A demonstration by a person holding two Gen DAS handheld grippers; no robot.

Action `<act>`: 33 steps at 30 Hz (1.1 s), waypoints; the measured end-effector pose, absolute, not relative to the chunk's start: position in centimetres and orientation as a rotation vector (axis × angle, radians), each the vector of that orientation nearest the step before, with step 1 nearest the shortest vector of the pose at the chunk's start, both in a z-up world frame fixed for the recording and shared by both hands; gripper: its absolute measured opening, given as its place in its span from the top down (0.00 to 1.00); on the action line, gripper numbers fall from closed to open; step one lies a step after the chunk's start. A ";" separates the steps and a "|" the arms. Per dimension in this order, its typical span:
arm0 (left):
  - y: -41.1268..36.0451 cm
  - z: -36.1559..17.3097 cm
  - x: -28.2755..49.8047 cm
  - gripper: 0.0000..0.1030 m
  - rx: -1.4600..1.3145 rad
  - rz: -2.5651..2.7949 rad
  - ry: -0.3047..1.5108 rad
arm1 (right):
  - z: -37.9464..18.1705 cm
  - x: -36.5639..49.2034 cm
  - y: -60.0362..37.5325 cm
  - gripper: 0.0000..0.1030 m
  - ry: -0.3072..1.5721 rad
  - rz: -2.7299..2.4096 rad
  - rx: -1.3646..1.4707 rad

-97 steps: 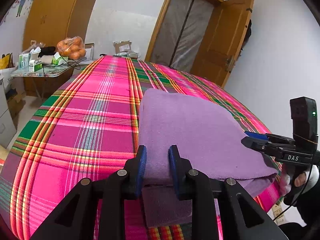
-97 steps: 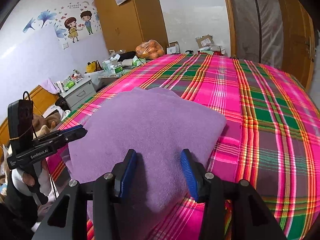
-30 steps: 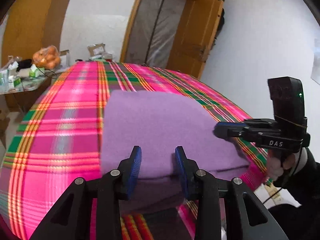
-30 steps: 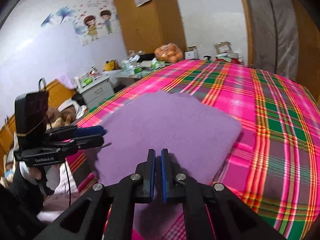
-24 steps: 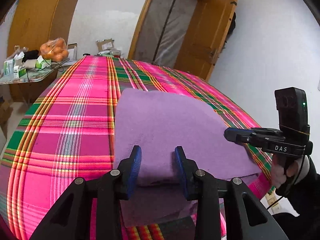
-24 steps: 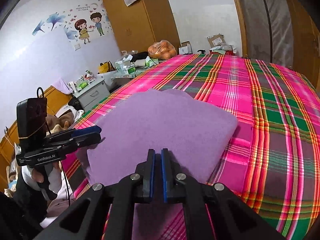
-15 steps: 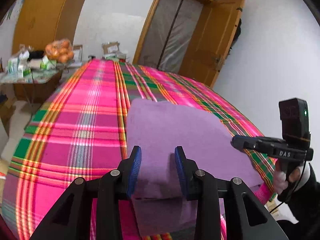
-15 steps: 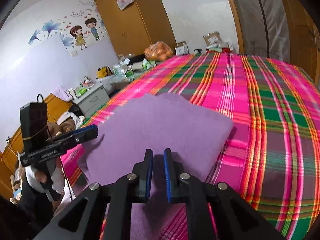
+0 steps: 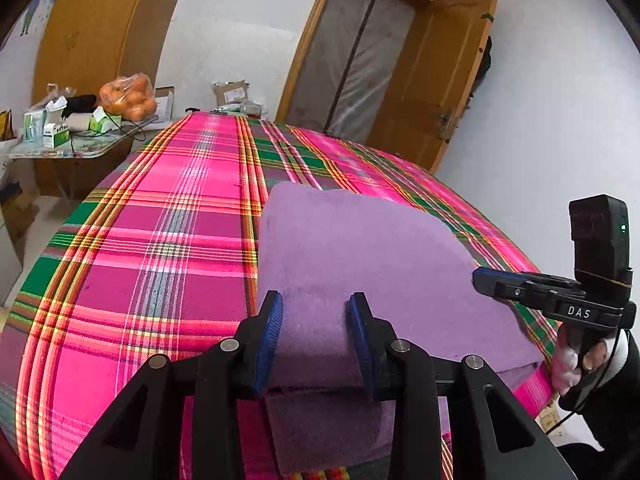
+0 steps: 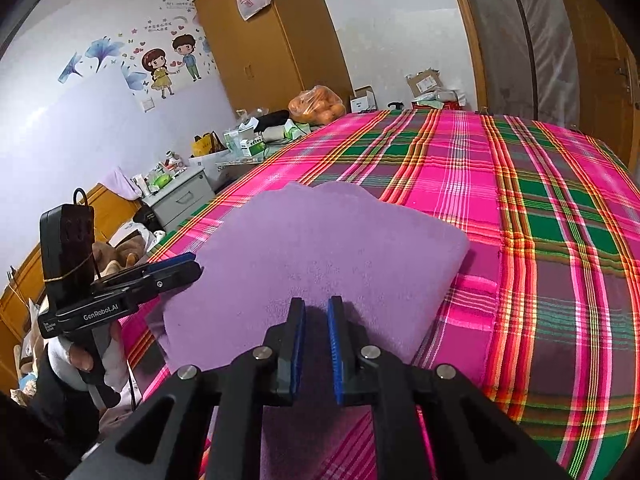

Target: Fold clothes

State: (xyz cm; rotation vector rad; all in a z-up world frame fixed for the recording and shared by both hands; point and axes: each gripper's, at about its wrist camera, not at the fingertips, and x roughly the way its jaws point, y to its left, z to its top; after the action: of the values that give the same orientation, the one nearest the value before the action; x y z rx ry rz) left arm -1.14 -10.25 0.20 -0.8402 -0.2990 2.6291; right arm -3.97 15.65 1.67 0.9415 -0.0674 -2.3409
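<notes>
A folded purple cloth (image 9: 360,248) lies flat on the pink plaid bed (image 9: 160,240), close to its near edge. My left gripper (image 9: 316,308) hovers over the cloth's near left corner. Its jaws stand apart, the cloth shows in the gap, and neither pad presses on it. In the right wrist view the same cloth (image 10: 320,248) fills the middle, and my right gripper (image 10: 316,303) sits over its near edge with the jaws a narrow slit apart and nothing pinched. Each view shows the other gripper beside the cloth: right gripper (image 9: 480,278), left gripper (image 10: 192,265).
A cluttered side table with a bag of oranges (image 9: 128,98) stands beyond the bed's far left corner. A wooden door (image 9: 432,92) hangs ajar at the back right. A grey nightstand (image 10: 180,200) and a wardrobe line the left wall. The bed (image 10: 560,260) spreads wide to the right.
My right gripper's jaws have parted from fully shut to a narrow gap. My left gripper has shifted left along the cloth's near edge, with its jaws unchanged.
</notes>
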 end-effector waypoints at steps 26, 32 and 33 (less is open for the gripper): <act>-13.8 0.2 -1.0 0.61 -0.889 2.603 -0.502 | 2.8 -4.4 18.1 0.55 -0.177 -2.328 1.060; -13.0 0.0 -1.6 0.61 -0.945 2.490 -0.526 | 1.4 -5.7 20.7 0.54 -0.392 -2.260 1.162; -12.9 0.0 -1.6 0.61 -0.954 2.490 -0.520 | 1.1 -5.9 21.0 0.53 -0.416 -2.241 1.174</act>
State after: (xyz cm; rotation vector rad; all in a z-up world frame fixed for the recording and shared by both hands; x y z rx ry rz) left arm -1.62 -12.94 0.00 -0.9542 -0.5201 2.4899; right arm -5.90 20.96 1.10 1.1743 -0.4162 -2.2415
